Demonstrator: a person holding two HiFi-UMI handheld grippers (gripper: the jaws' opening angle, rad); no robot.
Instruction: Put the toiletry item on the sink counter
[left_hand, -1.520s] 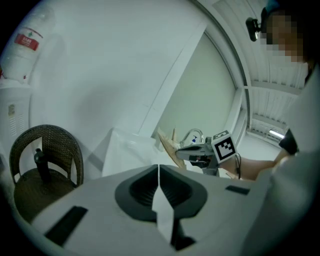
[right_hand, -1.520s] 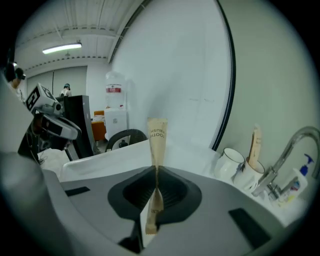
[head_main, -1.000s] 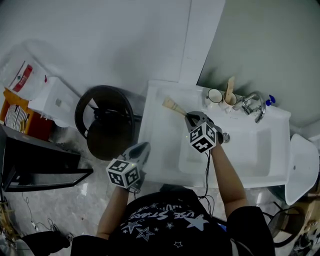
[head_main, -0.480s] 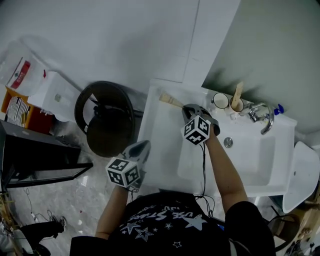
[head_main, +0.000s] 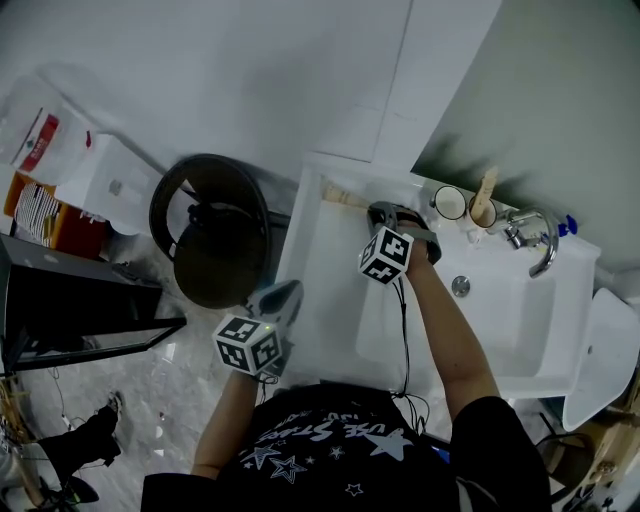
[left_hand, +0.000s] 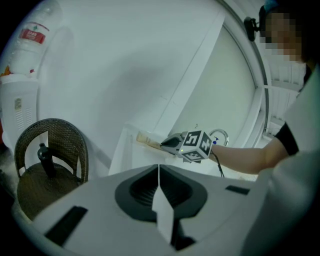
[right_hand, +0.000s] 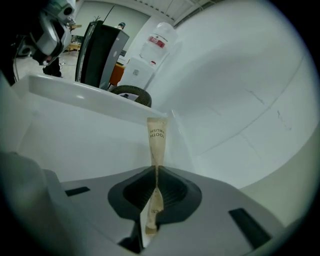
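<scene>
Head view: right gripper (head_main: 378, 212) at the far left corner of the sink counter (head_main: 315, 275), toothbrush packet (head_main: 343, 199) projecting from it; left gripper (head_main: 281, 297) off the counter's left edge.
Left gripper view: jaws pressed together, empty.
Right gripper view: jaws clenched on the packet (paper sleeve).

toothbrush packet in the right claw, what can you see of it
The toothbrush packet is a long, flat, narrow sleeve, seemingly tan paper, with dark TOOTHBRUSH print near its far end. The right claw is shut on its near part, creasing it. It points out over the back left corner of the white sink counter; whether its tip touches is unclear.
</scene>
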